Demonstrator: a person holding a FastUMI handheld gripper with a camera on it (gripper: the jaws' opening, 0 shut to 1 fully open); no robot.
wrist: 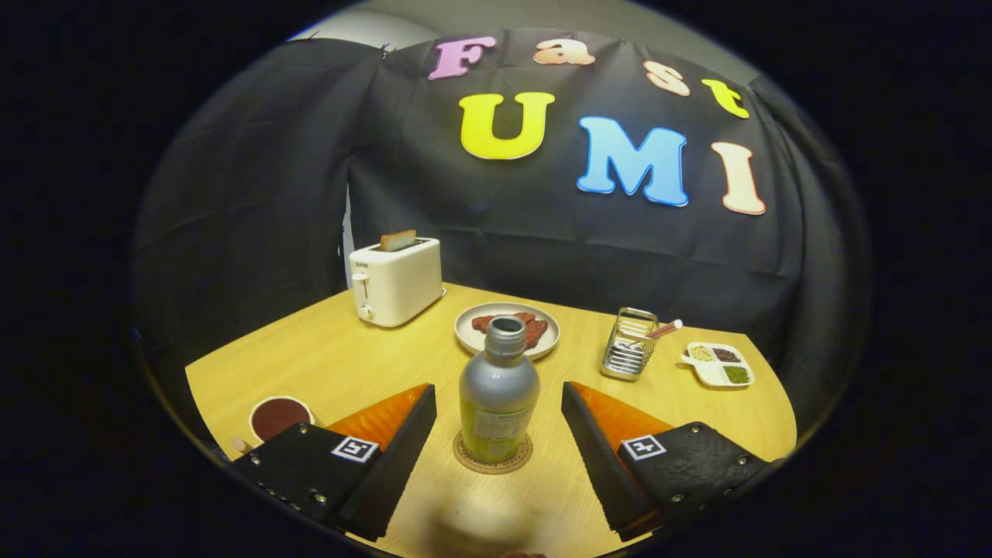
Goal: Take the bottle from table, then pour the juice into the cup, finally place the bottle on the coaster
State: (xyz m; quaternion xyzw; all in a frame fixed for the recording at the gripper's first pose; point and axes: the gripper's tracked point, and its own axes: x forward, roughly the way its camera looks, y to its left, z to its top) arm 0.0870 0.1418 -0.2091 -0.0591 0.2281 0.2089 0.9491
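Claw (496,434) spread wide flanking the bottle (498,395) standing on its coaster (493,465); you risk tipping it toward the 12 o'clock plate (508,329) if a finger clips it.

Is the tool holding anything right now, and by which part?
Nothing. The tool is open, its fingers apart on either side of the bottle, which stands free on the coaster.

I see the bottle (498,387) upright on the coaster (493,463), between my gripper (498,403)'s spread jaws, untouched; the cup (280,417) sits on the table (325,356) left.
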